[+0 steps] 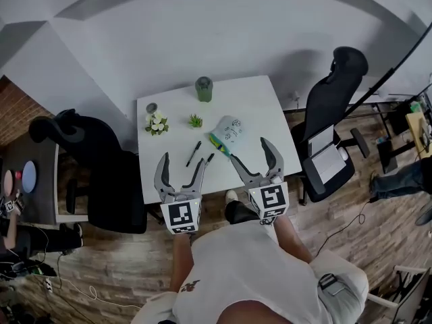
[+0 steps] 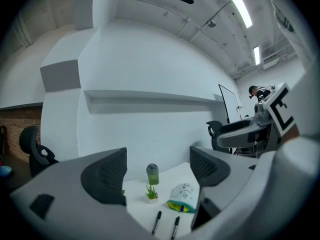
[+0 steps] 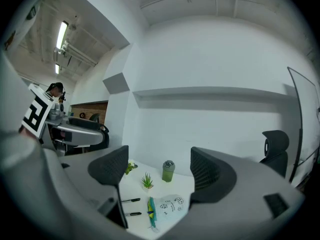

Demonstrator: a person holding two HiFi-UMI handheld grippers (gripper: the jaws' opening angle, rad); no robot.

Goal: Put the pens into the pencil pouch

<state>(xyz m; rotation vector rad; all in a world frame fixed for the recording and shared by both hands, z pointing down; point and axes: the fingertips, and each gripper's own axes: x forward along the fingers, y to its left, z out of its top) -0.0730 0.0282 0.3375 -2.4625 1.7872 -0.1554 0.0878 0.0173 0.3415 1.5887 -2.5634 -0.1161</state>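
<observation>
On the white table [image 1: 256,106] lies a pale blue pencil pouch [image 1: 228,133] with a green and yellow mouth. Two black pens [image 1: 194,153] [image 1: 208,158] lie just left of it. My left gripper [image 1: 181,164] hovers open over the table's near edge, close to the pens, with nothing between its fingers. My right gripper [image 1: 251,152] is open and empty too, just short of the pouch. The left gripper view shows the pouch [image 2: 183,198] and both pens [image 2: 156,221] [image 2: 175,227] low between the jaws. The right gripper view shows the pouch [image 3: 167,206] and pens [image 3: 131,200] [image 3: 134,214].
At the table's far side stand a green bottle [image 1: 204,88], a small potted plant [image 1: 195,121], a flower sprig [image 1: 156,123] and a small round object [image 1: 151,107]. Black office chairs flank the table at left [image 1: 101,160] and right [image 1: 331,113].
</observation>
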